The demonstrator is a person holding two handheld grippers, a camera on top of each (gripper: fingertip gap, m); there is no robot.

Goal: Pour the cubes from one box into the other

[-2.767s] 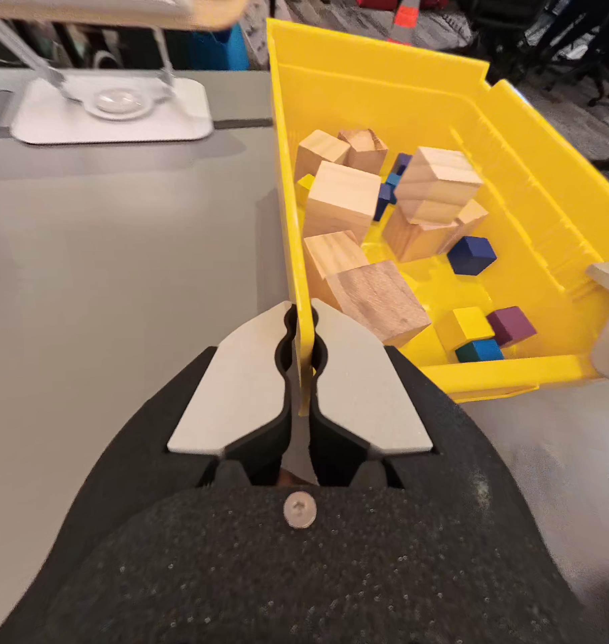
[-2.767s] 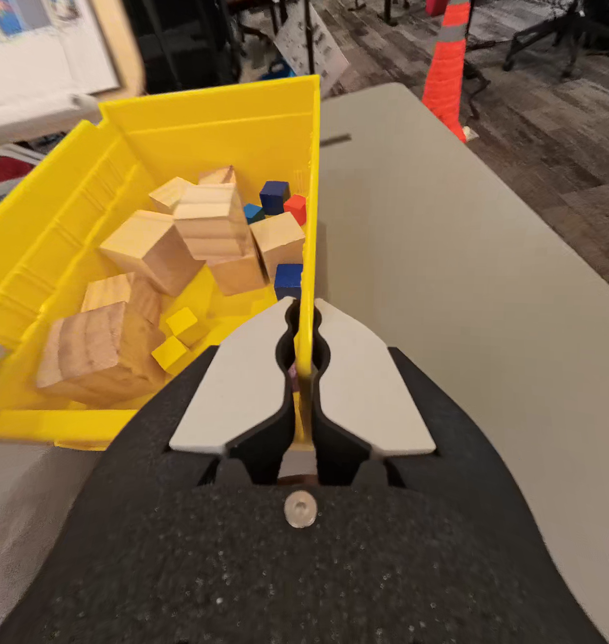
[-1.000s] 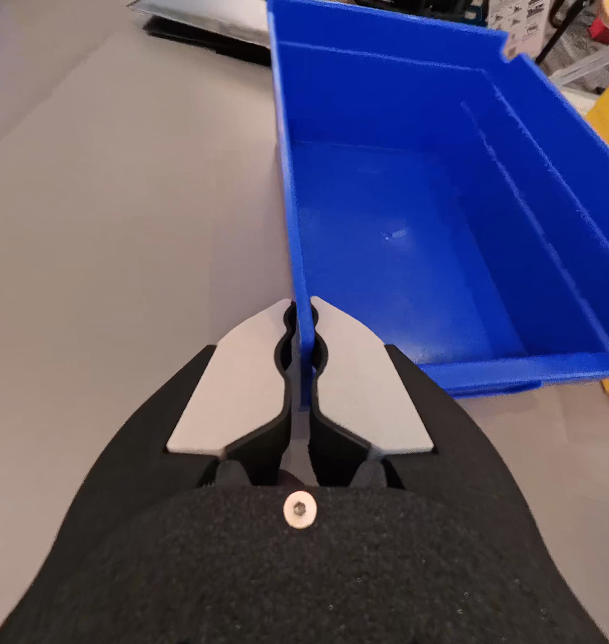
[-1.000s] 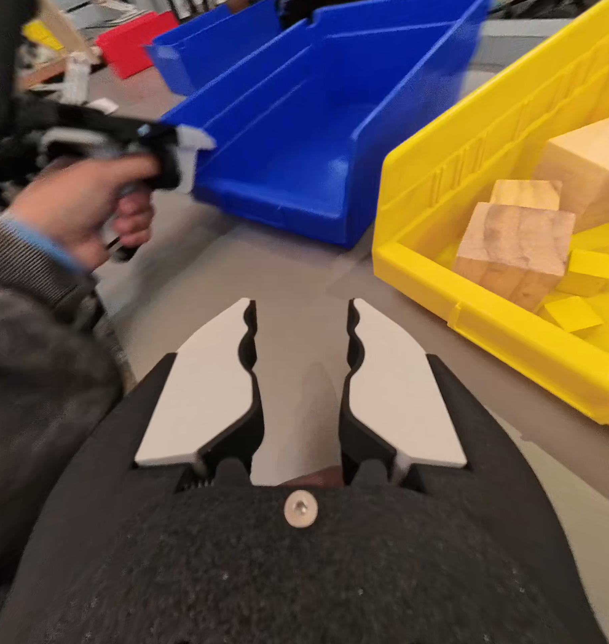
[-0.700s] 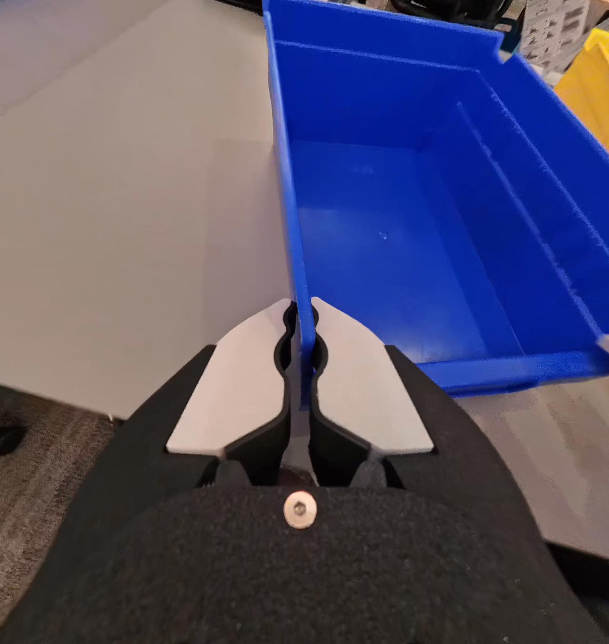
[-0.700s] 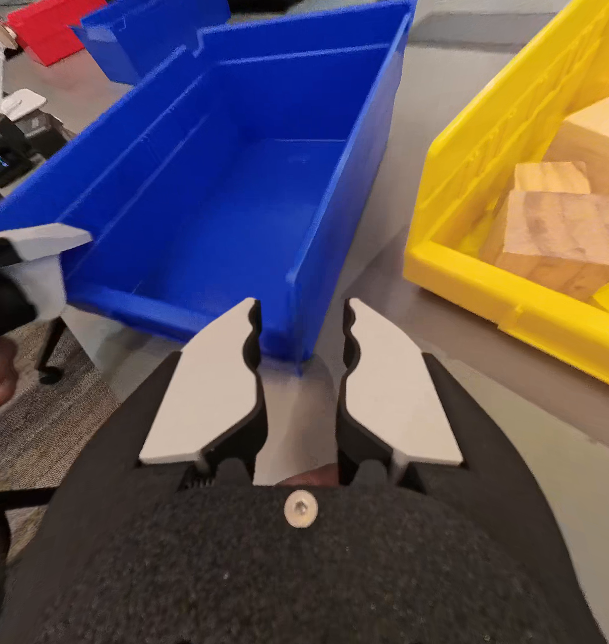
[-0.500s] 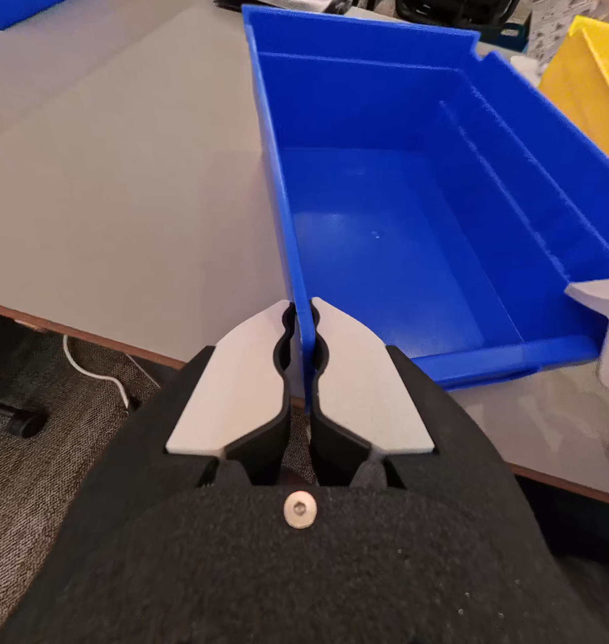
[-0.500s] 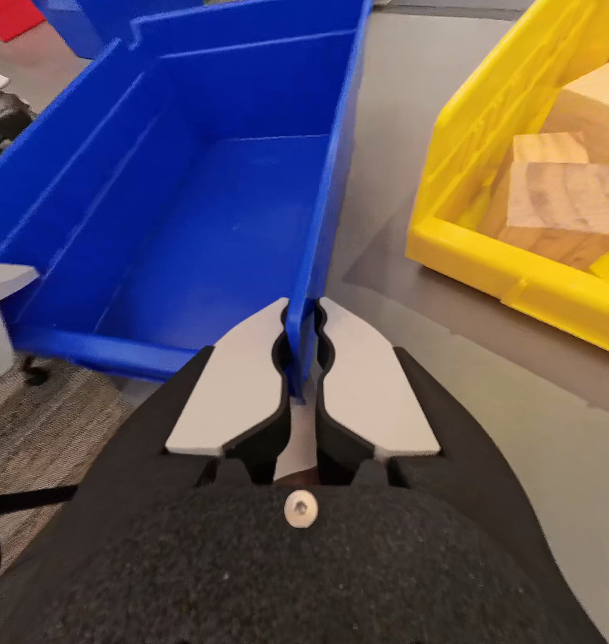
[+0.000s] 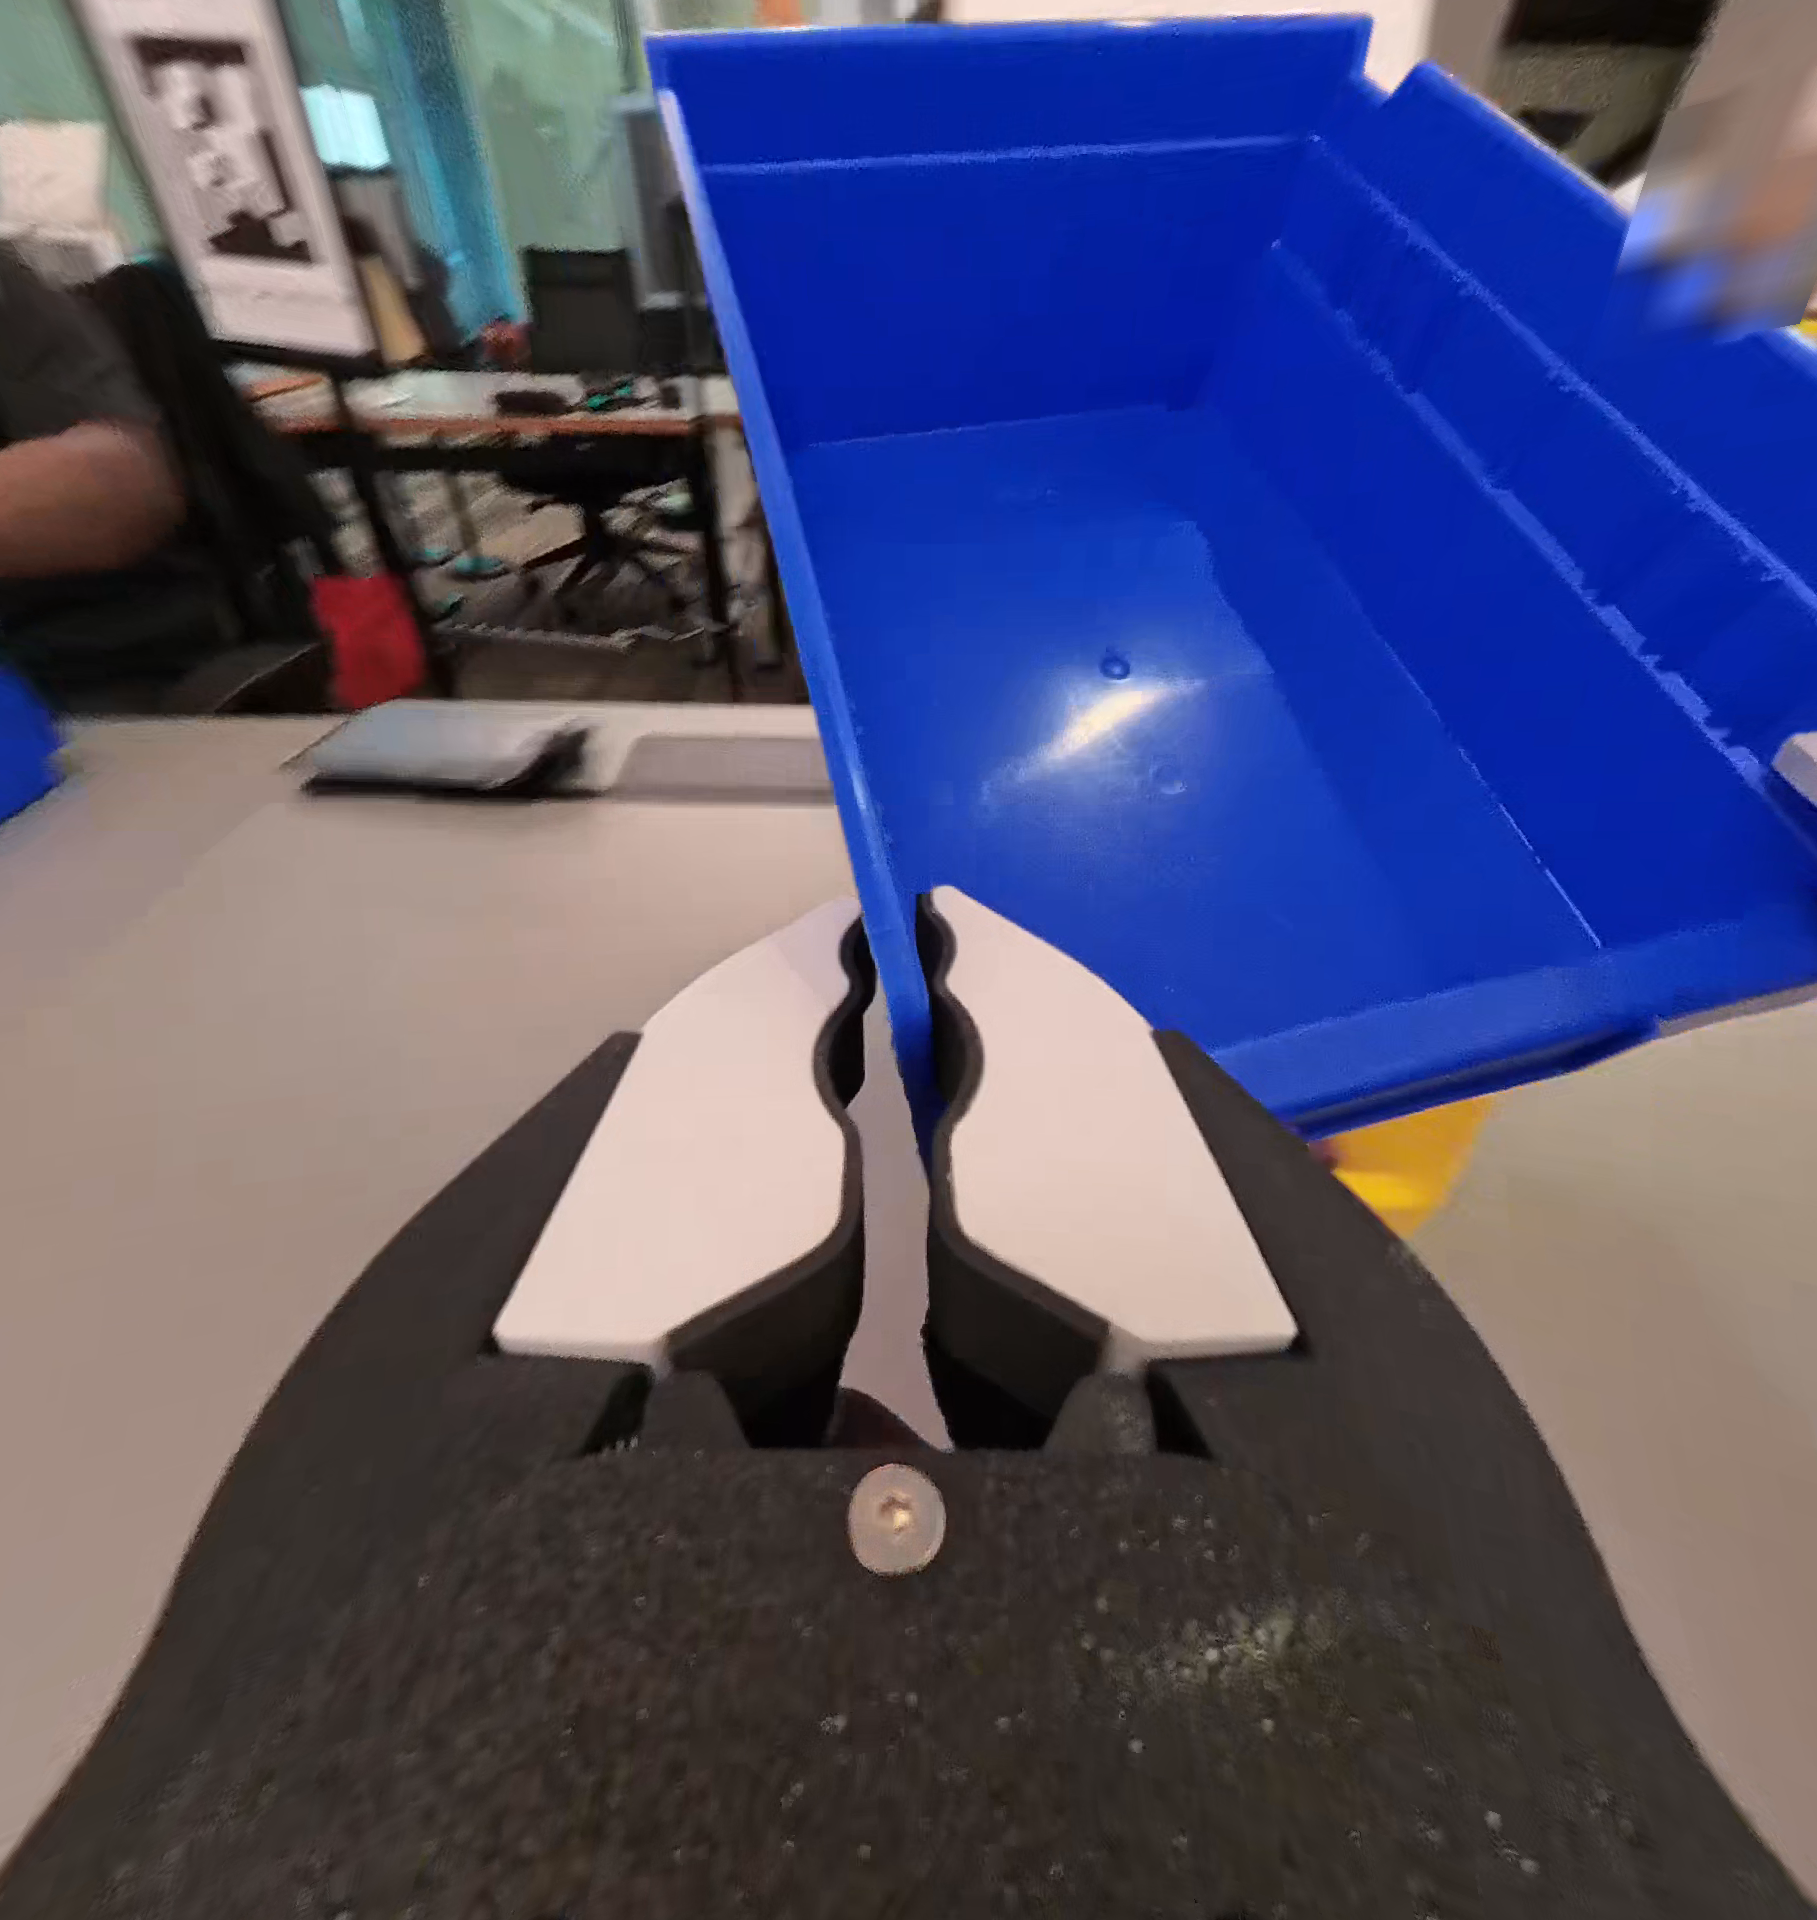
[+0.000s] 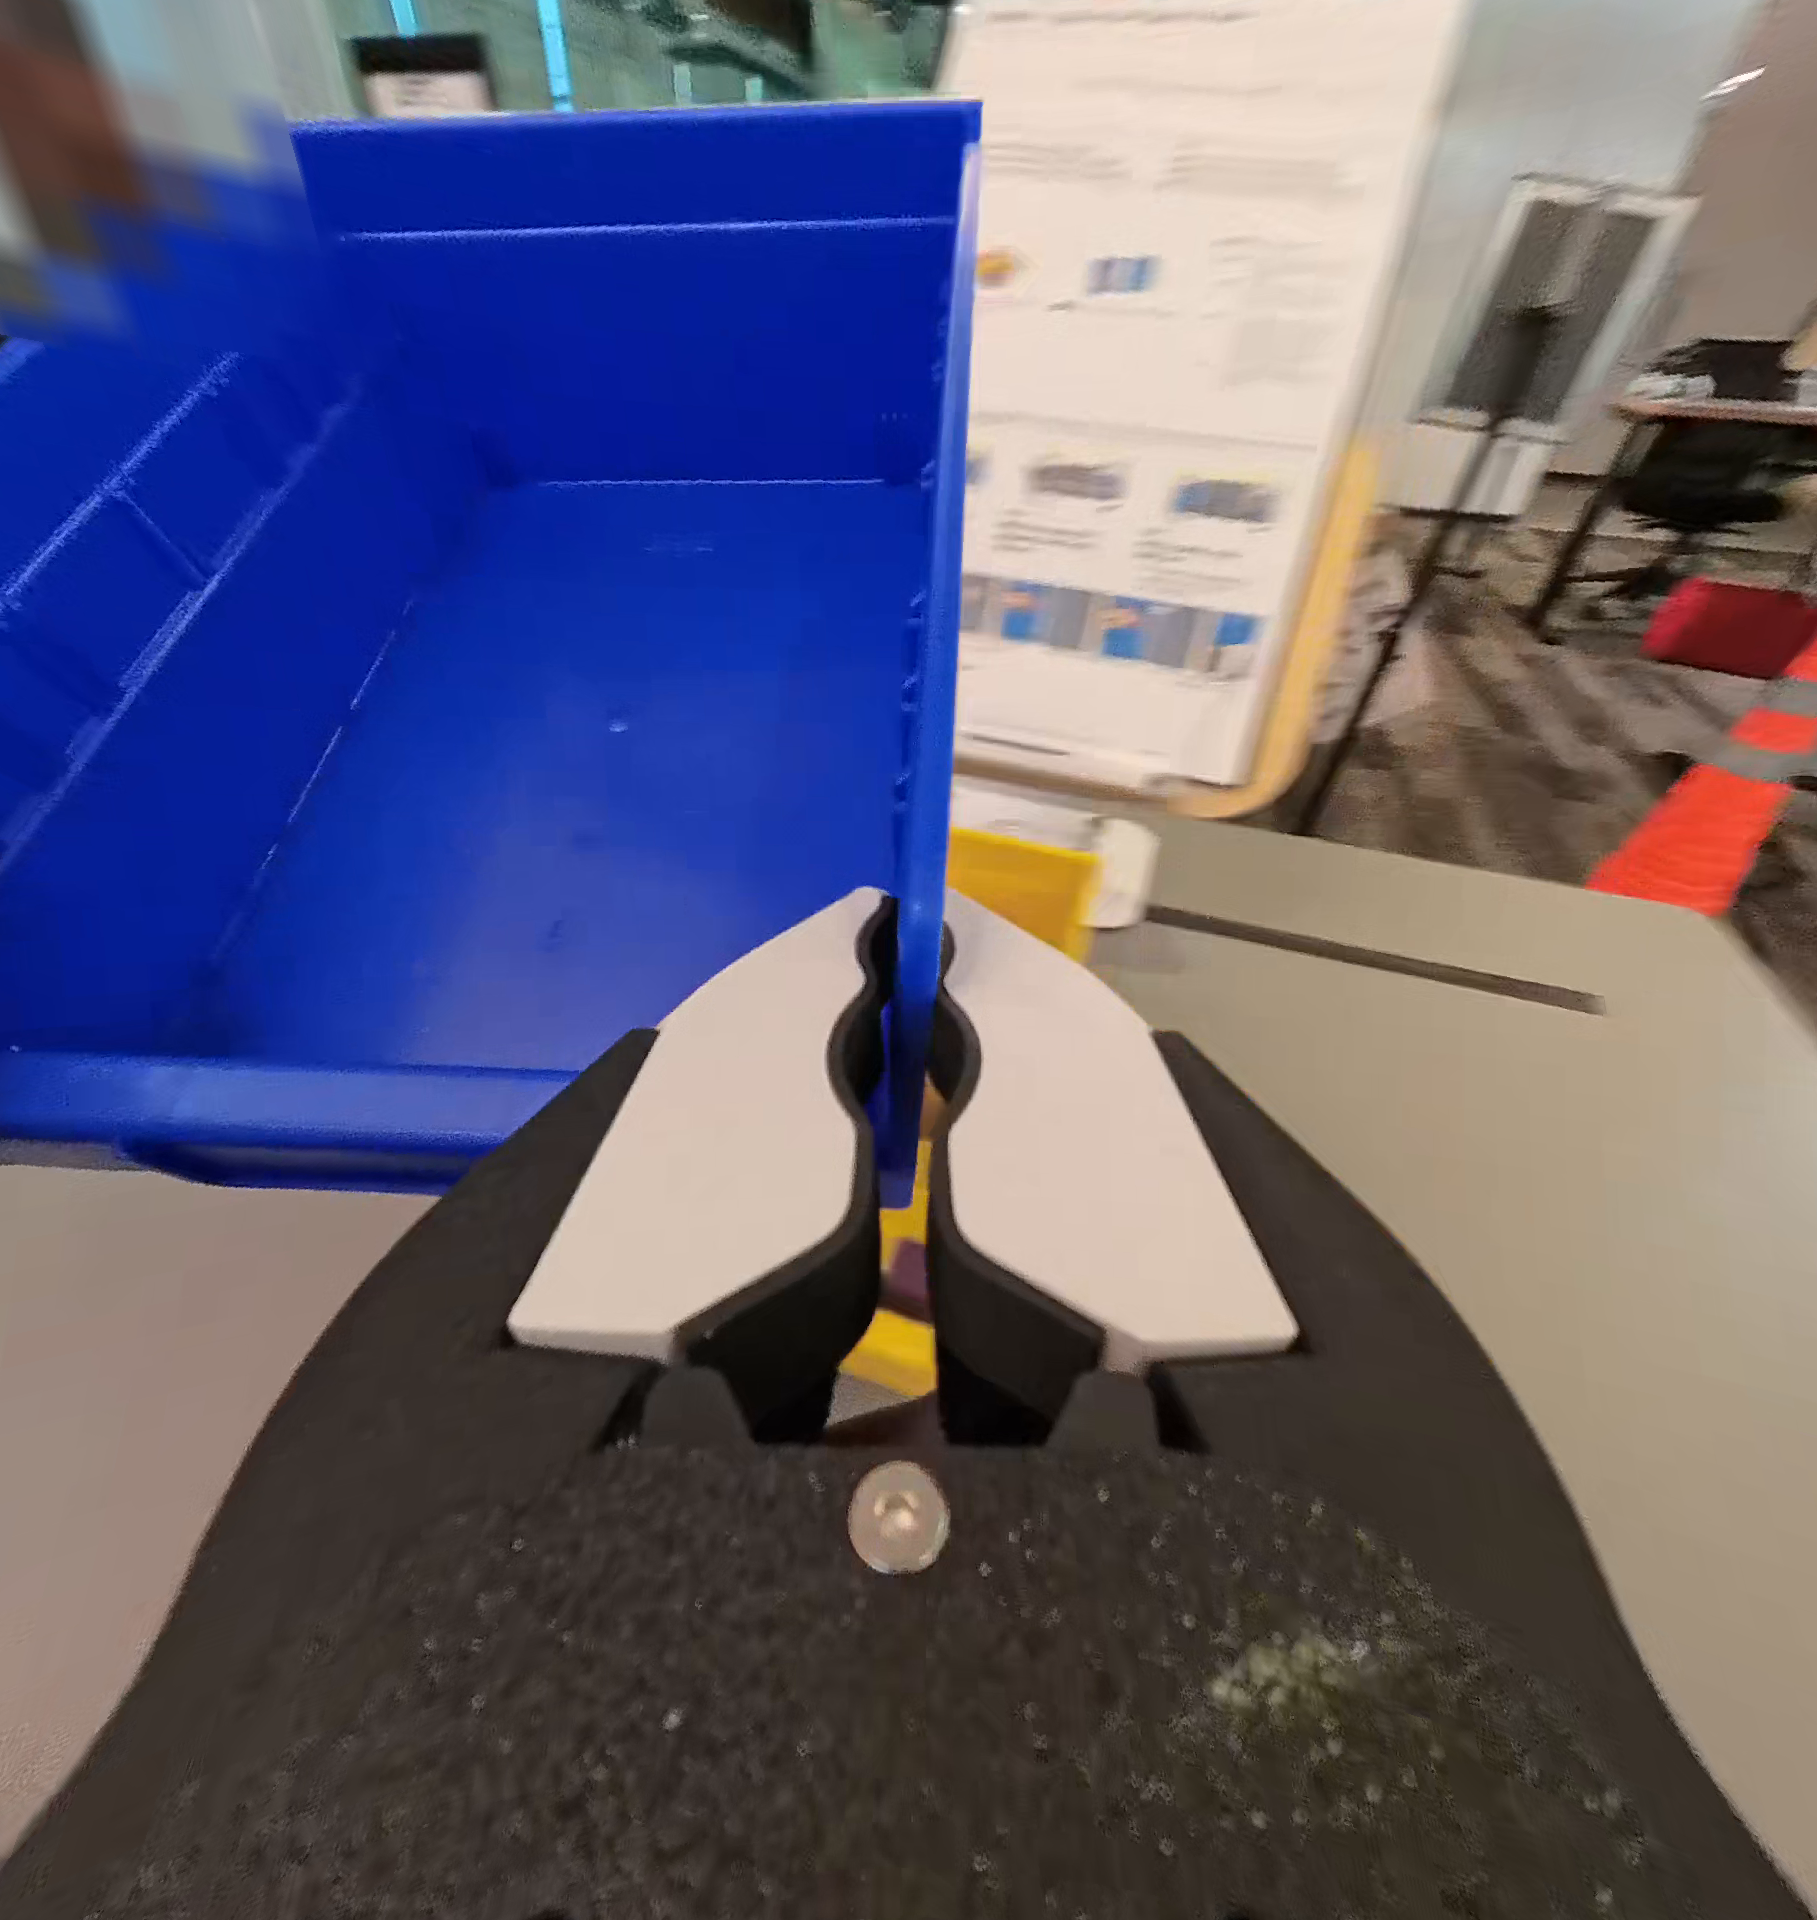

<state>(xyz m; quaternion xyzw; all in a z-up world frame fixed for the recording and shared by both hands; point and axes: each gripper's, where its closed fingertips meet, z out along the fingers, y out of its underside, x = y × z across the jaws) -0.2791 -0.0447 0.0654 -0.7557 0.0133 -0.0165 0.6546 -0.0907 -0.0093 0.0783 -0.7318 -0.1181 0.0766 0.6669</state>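
Blue plastic fills both of my views: the blue box (image 9: 1247, 644) is up off the grey table (image 9: 260, 1039), and I hold it from both sides. My left gripper (image 9: 891, 940) has its jaws pressed tight on the box's left wall, near the front corner. My right gripper (image 10: 909, 935) has its jaws pressed tight on the right wall, also near the front corner. The box looks tipped, with its back wall high and its low front lip toward me. I see nothing inside it, just a shiny bare floor. In the left view, a bit of my right gripper's pale finger shows at the far right edge of the box. The yellow box (image 10: 1013, 894) sits under and behind the blue one; I can see only small bits of it past the blue wall, and one more bit in the left view (image 9: 1403, 1153). A small purple cube (image 10: 909, 1276) peeks through the gap between my right jaws, low down. I cannot see the other cubes. An orange cone (image 10: 1735, 790) stands on the floor past the table.
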